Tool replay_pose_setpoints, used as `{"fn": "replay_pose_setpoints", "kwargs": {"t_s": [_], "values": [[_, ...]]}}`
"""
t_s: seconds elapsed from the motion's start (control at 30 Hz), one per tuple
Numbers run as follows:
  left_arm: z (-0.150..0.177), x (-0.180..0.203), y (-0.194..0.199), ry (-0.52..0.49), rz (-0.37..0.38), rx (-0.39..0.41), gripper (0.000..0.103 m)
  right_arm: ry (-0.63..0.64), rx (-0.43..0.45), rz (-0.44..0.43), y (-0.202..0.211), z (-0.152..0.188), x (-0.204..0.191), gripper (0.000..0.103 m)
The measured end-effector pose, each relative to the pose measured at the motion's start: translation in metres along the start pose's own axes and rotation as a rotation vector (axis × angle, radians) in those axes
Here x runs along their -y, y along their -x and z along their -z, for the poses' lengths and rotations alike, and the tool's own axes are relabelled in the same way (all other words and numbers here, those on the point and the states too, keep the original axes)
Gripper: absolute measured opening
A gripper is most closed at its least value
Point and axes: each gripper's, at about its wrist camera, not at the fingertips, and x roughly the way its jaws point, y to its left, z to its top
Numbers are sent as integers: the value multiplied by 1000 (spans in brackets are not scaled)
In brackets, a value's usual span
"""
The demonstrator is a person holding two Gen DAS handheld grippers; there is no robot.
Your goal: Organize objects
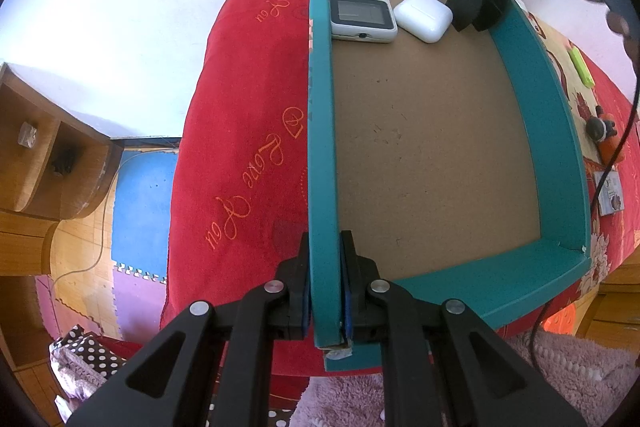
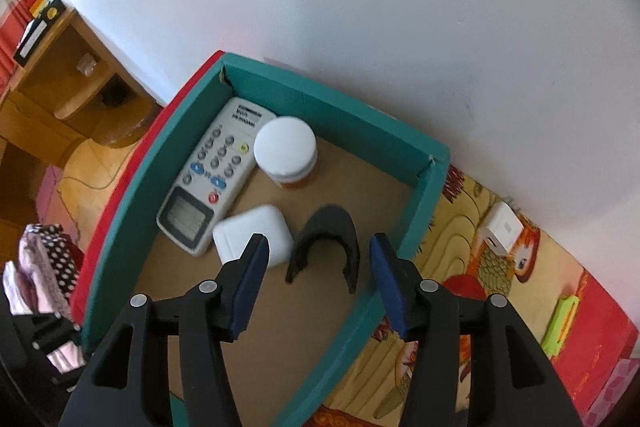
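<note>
1. Left hand-held gripper (image 1: 325,287): jaws clamped on the near end of the left wall of the box (image 1: 320,131), one pad outside, one inside. Points steeply down.
2. Right hand-held gripper (image 2: 318,279): jaws partly open, nothing gripped. Hangs over the box interior, just above a black curved piece (image 2: 326,233) that lies on the box floor, apart from both pads.
3. In the left view the right hand-held gripper (image 1: 476,9) shows at the far right corner of the box, a hand (image 1: 618,15) behind it.
4. Box: teal walls, brown cardboard floor, open top. The near part of the floor is bare.
5. Far end of the box holds a remote (image 2: 210,179) along the left wall, a white jar (image 2: 285,149) upright beside it, and a white case (image 2: 252,235) touching or just beside the remote's display end. The black piece sits right of the case.
6. Surface: a bed, with a red blanket (image 1: 244,115) with gold script left of the box and a patterned sheet (image 2: 460,251) on its right.
7. On the sheet, outside the box: white charger (image 2: 502,233), green item (image 2: 560,323), small orange toy (image 1: 606,135), a card (image 1: 610,193).
8. Room: white wall (image 2: 400,7) behind the box, wooden shelving (image 1: 44,151) left, wood floor with blue and purple foam mats (image 1: 140,195), polka-dot fabric (image 1: 80,355) by the bed.
</note>
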Motion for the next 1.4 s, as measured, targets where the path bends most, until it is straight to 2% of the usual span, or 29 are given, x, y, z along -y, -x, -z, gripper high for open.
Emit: {"fn": "replay_pose_setpoints", "kwargs": {"t_s": [0.13,0.17,0.27,0.37,0.47,0.6,0.7,0.83,0.87,0.93,1.3,1.4], "values": [[0,0,0,1,0,0,9,16,-91,-9,-14,-16,4,54],[0,0,0,1,0,0,9,31,-125,-9,-18,-20,5,52],[0,0,0,1,1,0,9,71,-190,7,-26,-26,5,39],[0,0,0,1,2,0,9,140,-217,40,-25,-27,-2,38],[0,1,0,2,2,0,9,142,-150,60,-14,-30,-5,38],[0,0,0,2,1,0,9,81,116,118,9,-28,-6,38],[0,0,0,2,2,1,9,102,250,177,6,-10,-15,38],[-1,1,-1,1,1,1,9,95,245,196,-12,16,-22,38],[-1,1,-1,1,1,0,9,93,223,174,-13,19,-23,38],[-1,1,-1,1,1,-1,9,86,179,158,-15,23,-25,38],[-2,2,-2,1,1,2,9,72,110,109,-4,33,-3,40],[-1,2,-2,2,1,2,9,121,91,155,-10,32,-10,39]]}}
